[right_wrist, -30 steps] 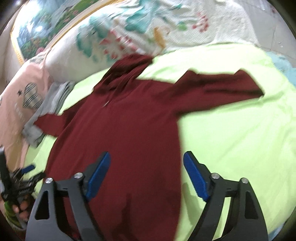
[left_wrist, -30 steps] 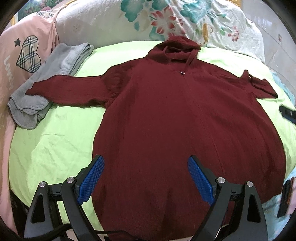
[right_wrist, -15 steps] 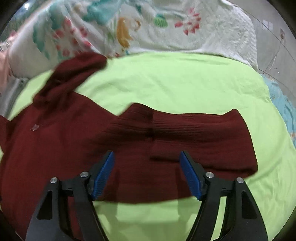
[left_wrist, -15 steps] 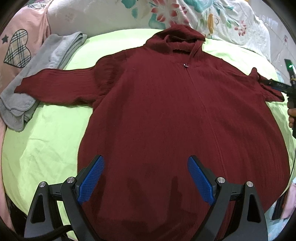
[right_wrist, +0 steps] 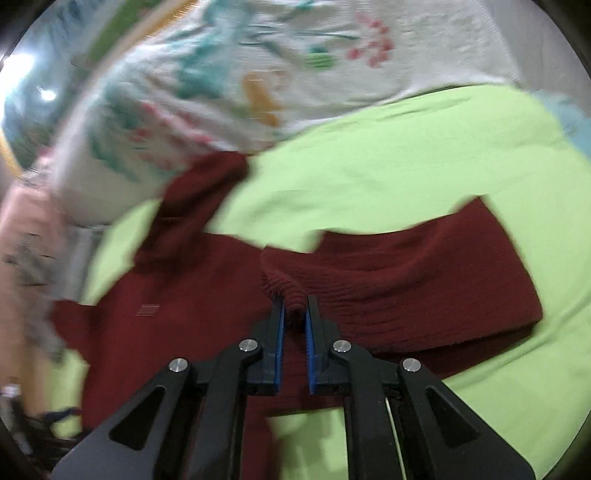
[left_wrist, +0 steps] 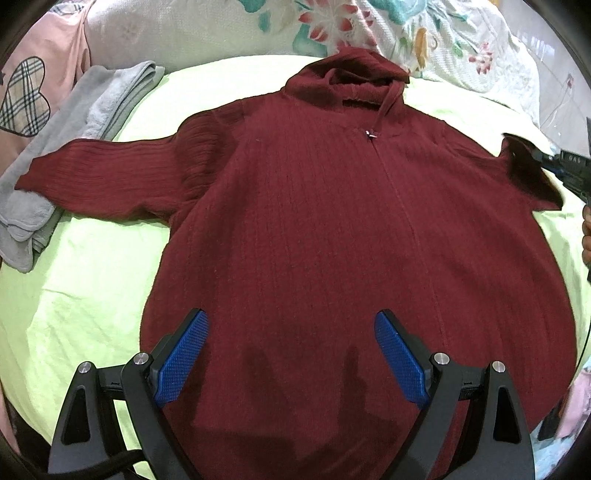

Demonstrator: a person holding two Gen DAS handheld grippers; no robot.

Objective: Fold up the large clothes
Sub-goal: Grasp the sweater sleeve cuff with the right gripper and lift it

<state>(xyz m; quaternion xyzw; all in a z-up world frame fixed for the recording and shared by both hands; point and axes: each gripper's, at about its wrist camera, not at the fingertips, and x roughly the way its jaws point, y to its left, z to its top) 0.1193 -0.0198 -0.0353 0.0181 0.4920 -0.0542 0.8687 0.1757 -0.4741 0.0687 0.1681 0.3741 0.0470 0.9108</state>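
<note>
Fingers [right_wrist: 277, 325] of the right gripper [right_wrist: 293, 314] nearly closed, pinching a bunched fold of the right sleeve [right_wrist: 424, 273] of the dark red hooded sweater [left_wrist: 332, 240]; the sleeve cuff end lies to the right of the fingers on the green bed sheet [right_wrist: 424, 155], with bare sheet beyond it and ahead of it. Fingers [left_wrist: 183, 354] of the left gripper [left_wrist: 291, 354] spread wide apart, holding nothing, poised over the lower hem area of the sweater, whose body fills the space between and ahead of them. The sweater lies flat, front up, hood [left_wrist: 347, 74] at the far end from the left fingers, left sleeve [left_wrist: 103, 166] stretched out to the far left, its cuff overlapping a folded grey towel [left_wrist: 74, 147]. To the near left of the left fingers a broad band of bare sheet runs to the bed edge. Beyond the hood: a white floral quilt [left_wrist: 424, 33]; at far left, a pink cushion [left_wrist: 40, 74] with a plaid heart. The right-wrist view is motion-blurred
</note>
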